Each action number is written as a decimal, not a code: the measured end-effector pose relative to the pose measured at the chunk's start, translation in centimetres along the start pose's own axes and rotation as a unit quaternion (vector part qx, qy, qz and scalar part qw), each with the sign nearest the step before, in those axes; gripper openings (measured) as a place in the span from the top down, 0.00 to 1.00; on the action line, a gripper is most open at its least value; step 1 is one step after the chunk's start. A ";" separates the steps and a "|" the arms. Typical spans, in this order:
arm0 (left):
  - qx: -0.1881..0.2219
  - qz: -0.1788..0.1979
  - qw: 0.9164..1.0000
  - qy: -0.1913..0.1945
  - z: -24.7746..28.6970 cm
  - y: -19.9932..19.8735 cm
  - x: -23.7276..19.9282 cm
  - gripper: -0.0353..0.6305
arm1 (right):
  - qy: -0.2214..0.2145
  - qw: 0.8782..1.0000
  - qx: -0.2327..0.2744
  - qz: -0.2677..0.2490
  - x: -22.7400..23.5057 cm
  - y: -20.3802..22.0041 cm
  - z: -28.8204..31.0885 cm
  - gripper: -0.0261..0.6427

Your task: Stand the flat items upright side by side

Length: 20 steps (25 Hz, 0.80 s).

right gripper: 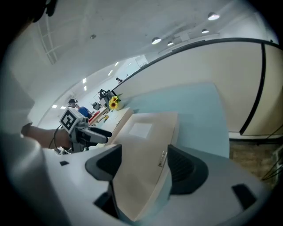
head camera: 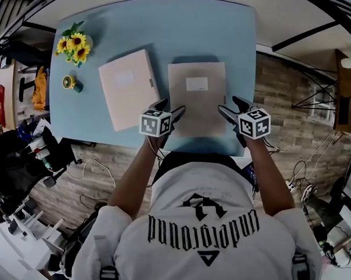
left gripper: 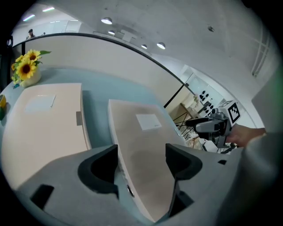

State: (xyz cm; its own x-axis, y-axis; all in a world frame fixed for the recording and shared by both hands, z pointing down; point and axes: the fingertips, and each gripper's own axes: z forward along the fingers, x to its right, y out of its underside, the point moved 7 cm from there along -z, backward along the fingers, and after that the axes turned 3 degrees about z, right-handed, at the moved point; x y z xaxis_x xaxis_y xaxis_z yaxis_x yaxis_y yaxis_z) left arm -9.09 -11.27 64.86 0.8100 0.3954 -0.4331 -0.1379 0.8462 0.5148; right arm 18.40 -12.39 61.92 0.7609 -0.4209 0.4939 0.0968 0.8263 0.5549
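Note:
Two flat beige folders lie on the light blue table (head camera: pixel 217 30). The right folder (head camera: pixel 197 98) has a white label and lies between my two grippers. My left gripper (head camera: pixel 169 109) is at its near left corner, jaws wide apart, with the folder's face (left gripper: pixel 141 141) showing between them. At the near right corner is my right gripper (head camera: pixel 229 105), which also stands open, the folder's edge and small clasp (right gripper: pixel 162 159) between its jaws. Neither gripper's pads press on the folder. The left folder (head camera: pixel 128 89) lies flat beside it, untouched.
A pot of sunflowers (head camera: pixel 74 45) and a small yellow-green object (head camera: pixel 70 82) stand at the table's far left. The near table edge runs just under both grippers. Cluttered shelves and cables fill the floor at the left and right.

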 end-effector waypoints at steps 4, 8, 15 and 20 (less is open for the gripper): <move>-0.024 -0.009 1.000 0.003 1.1 0.5 -0.8 0.43 | 0.000 0.999 -0.025 0.033 1.3 0.8 1.9 0.47; -0.043 -0.025 0.999 0.014 2.3 0.8 -1.3 0.43 | 0.000 0.997 -0.047 0.053 2.2 1.4 3.5 0.46; -0.089 -0.022 0.996 0.000 3.2 0.6 -2.1 0.50 | -0.003 0.994 -0.075 0.083 3.1 2.1 5.5 0.45; -0.129 -0.012 0.992 -0.002 3.9 0.2 -2.1 0.50 | -0.012 0.991 -0.095 0.094 3.3 2.6 6.4 0.44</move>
State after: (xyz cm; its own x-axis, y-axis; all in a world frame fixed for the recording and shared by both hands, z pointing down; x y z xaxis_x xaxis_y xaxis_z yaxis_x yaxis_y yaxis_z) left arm -8.62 -13.37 68.77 0.8173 0.3729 -0.4393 -0.2588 0.9187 0.2984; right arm 17.02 -14.03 69.26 0.7620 -0.2600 0.5931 0.0758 0.9454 0.3170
